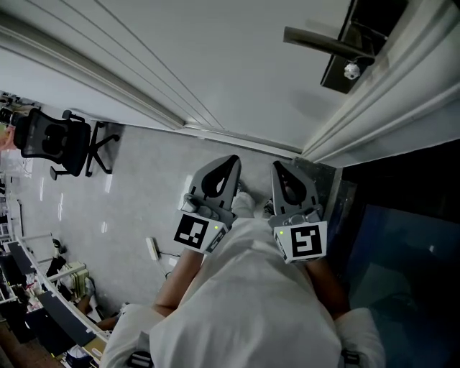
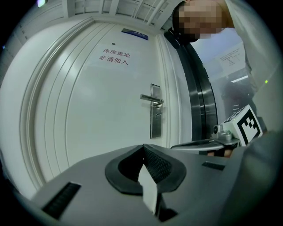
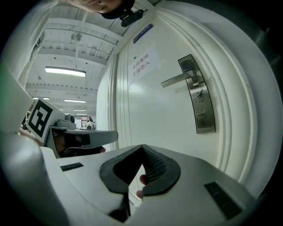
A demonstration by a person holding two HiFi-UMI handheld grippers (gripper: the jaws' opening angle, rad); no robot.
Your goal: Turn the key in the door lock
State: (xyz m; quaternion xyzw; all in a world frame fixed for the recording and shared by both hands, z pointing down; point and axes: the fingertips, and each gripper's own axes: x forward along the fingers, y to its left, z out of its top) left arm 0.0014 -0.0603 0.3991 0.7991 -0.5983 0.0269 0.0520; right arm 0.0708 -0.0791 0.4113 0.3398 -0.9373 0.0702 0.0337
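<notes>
- Two grey two-jaw tools, the left gripper [image 1: 231, 162] and the right gripper [image 1: 279, 169], sit side by side at lower centre of the head view, aimed at the white panelled door [image 1: 215, 65]
- Both jaw pairs are closed tip to tip, with nothing between them
- A small silver key [image 1: 351, 70] sits in the dark metal lock plate [image 1: 366, 21] under the lever handle [image 1: 316, 39], upper right, well apart from both grippers
- Step, as a judgement: stand-off, fitting either an approach to the key or a withdrawal after turning. The key's angle is too small to read, so no next move is settled
</notes>
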